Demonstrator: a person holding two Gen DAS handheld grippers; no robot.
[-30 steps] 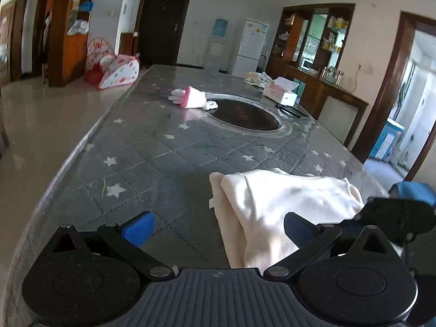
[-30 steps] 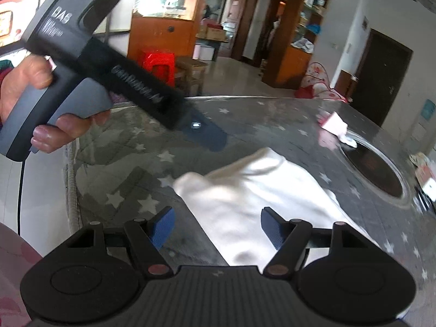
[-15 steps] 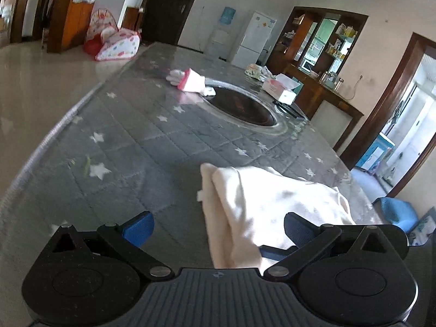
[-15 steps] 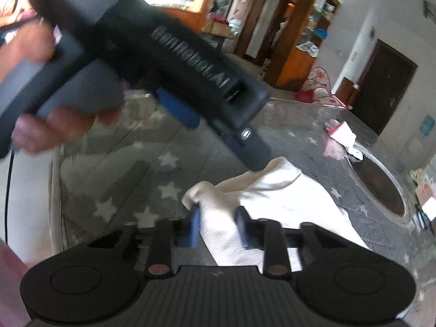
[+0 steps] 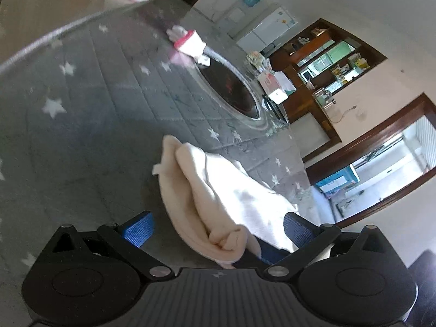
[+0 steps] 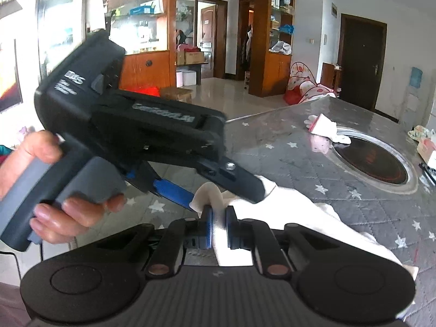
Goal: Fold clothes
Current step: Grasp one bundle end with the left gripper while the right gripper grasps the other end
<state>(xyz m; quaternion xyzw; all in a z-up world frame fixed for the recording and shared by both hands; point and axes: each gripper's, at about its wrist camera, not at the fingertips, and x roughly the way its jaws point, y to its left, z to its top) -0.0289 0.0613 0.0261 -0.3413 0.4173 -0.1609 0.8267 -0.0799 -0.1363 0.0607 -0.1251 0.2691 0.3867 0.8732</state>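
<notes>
A cream-white garment [image 5: 218, 190] lies partly folded on the grey star-patterned table [image 5: 95, 109]. My left gripper [image 5: 215, 230] is open, its blue pads on either side of the garment's near rolled corner. In the right wrist view my right gripper [image 6: 218, 224] is shut on a corner of the same garment [image 6: 313, 223] and holds it lifted off the table. The left gripper's body [image 6: 130, 125], held by a hand, reaches in from the left, its blue fingers [image 6: 171, 190] beside that corner.
A round dark inset hob [image 5: 231, 87] sits in the table's middle. A pink-and-white glove [image 5: 190, 42] lies by its rim; it also shows in the right wrist view [image 6: 325, 125]. A tissue box [image 5: 272, 87] stands beyond. The table's edge [image 5: 41, 43] curves at the left.
My right gripper closed on the garment's corner and lifted it. My left gripper tilted and moved in close to that corner, staying open.
</notes>
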